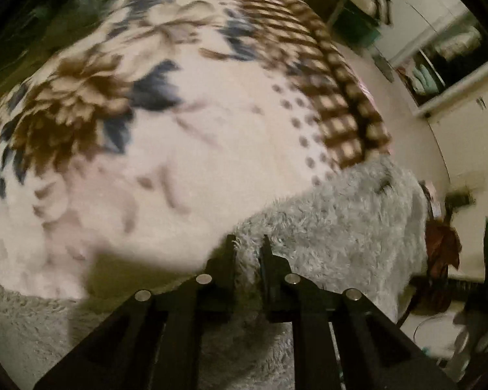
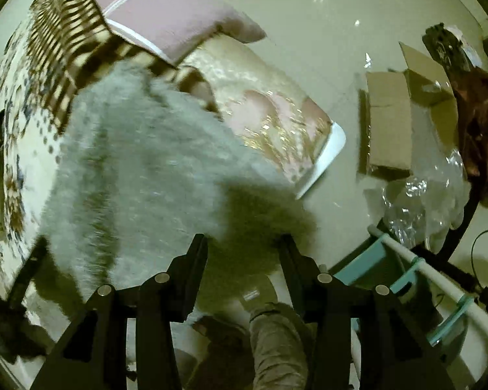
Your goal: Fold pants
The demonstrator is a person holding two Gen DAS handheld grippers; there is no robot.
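While the left gripper (image 1: 249,243) pinches the fluffy grey fleece pants (image 1: 335,208) to lift a fold, the right gripper (image 2: 244,243) hangs wide beside them over the floral bed blanket (image 1: 179,130).

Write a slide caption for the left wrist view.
Left gripper pinching fluffy grey pants over a floral blanket.
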